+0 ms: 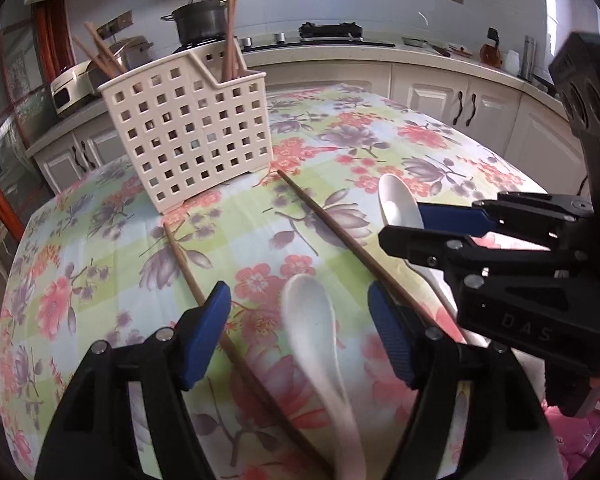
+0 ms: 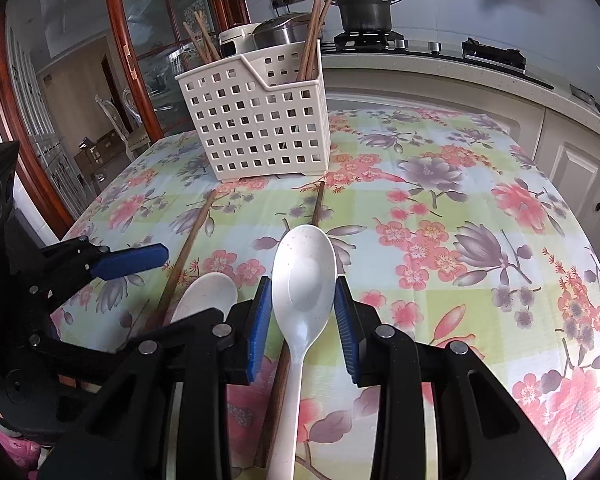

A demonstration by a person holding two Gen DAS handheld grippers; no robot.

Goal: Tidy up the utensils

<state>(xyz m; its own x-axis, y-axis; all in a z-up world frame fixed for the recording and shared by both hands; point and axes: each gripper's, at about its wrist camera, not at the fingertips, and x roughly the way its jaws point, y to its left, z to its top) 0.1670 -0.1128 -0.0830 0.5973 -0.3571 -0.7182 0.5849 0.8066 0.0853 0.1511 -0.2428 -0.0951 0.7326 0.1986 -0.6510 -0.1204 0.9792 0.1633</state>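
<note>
A white spoon (image 1: 310, 320) lies on the floral tablecloth between the blue pads of my left gripper (image 1: 300, 334), which stands open without touching it. My right gripper (image 2: 303, 316) is shut on a second white spoon (image 2: 303, 276), pads against the sides of its bowl; the same gripper (image 1: 404, 224) and spoon (image 1: 398, 200) show at the right of the left wrist view. Two loose wooden chopsticks (image 1: 324, 220) (image 1: 184, 268) lie on the cloth, pointing toward the cream perforated basket (image 1: 188, 136) (image 2: 260, 128). Several chopsticks (image 2: 314, 32) stand in the basket.
The table's floral cloth (image 2: 460, 200) stretches wide to the right of the basket. Behind it runs a kitchen counter (image 1: 420, 56) with a pot (image 2: 366, 8) on the stove and a rice cooker (image 2: 276, 32). A wood-framed glass door (image 2: 120, 60) stands to the left.
</note>
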